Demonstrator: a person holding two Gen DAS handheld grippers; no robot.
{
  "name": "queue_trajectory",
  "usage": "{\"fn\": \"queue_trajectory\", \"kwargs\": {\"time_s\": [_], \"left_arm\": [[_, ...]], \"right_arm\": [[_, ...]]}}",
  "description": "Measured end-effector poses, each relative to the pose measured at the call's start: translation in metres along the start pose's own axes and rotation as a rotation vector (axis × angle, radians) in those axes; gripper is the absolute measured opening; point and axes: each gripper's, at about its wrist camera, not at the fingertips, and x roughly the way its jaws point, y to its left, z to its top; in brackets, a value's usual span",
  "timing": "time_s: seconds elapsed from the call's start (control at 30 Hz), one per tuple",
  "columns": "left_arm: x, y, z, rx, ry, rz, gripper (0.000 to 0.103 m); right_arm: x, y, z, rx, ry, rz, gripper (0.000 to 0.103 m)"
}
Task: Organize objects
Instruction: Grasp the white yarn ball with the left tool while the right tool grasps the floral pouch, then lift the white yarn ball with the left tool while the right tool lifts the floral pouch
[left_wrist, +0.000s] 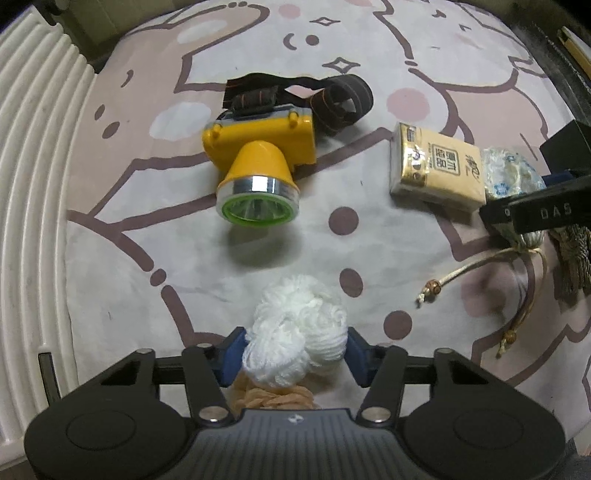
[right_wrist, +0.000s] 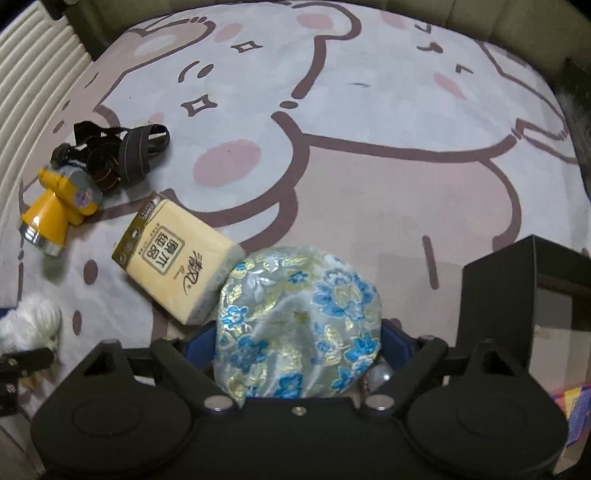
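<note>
Left gripper: black body, ribbed grey centre plate with a small white mark, a round raised disc on each side. Black linkage arms run forward of the plate, fixed with silver round-headed pins. Fingers blue. Right gripper: same black build, smooth plate with one silver screw, blue fingers. White letters "DAS" on its side.

You see letters "DAS" in pale print on black bar at right edge of left wrist view. Tissue pack carries large Chinese characters, boxed pair among them, upside down to you; smaller print unreadable.
</note>
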Motion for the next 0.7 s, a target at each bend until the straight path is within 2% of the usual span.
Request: {"fn": "queue_trajectory", "kwargs": {"time_s": [0.2, 0.7], "left_arm": [[-0.007, 0.002, 0.001, -0.011, -0.031, -0.019, 0.044], [-0.047, 0.000, 0.003, -0.118, -0.202, -0.034, 0.043]], "right_arm": [[-0.004, 0.007, 0.002, -0.023, 0.010, -0.015, 0.084], [-0.066, 0.007, -0.003, -0.005, -0.136, 0.075, 0.084]]}}
